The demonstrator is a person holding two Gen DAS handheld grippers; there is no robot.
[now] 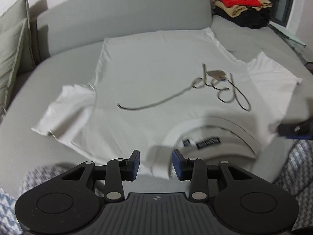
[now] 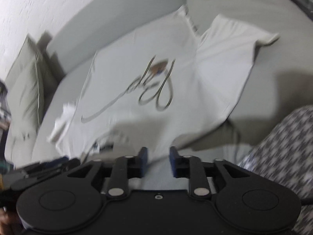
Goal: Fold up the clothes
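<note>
On the grey sofa (image 1: pixel 64 64), a white T-shirt (image 1: pixel 152 74) is spread flat; left gripper (image 1: pixel 156 163) and right gripper (image 2: pixel 158 161) are held released, grasping nothing.

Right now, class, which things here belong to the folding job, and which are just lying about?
Belong to the job:
white T-shirt
left gripper
right gripper

Lying about:
pile of clothes
cushion
sofa

I am looking at a big grey sofa seat (image 1: pixel 68 62). A white T-shirt (image 1: pixel 148 74) is lying flat on it, front up. A pile of folded clothes (image 1: pixel 242 4) is sitting in the far corner. A pale cushion (image 1: pixel 13 45) is leaning at the side.
</note>
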